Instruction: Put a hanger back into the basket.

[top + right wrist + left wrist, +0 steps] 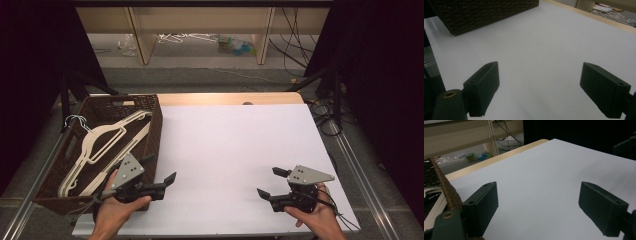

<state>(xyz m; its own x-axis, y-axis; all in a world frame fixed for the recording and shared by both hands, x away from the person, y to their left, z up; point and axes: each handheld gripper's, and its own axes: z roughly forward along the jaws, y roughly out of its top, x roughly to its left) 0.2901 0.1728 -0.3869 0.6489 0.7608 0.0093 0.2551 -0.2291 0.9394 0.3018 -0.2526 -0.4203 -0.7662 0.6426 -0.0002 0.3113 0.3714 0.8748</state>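
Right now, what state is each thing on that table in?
Left gripper: open, empty, beside the basket.
Right gripper: open, empty, over the white sheet.
Basket: upright at the table's left edge, holding hangers.
Hangers: pale, lying piled in the basket.
White sheet: flat, bare.

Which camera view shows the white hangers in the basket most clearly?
The high view: it looks down into the basket, so the hangers show almost whole. The left gripper view catches a pale hanger edge behind the woven rim. The right gripper view shows the basket's outer wall.
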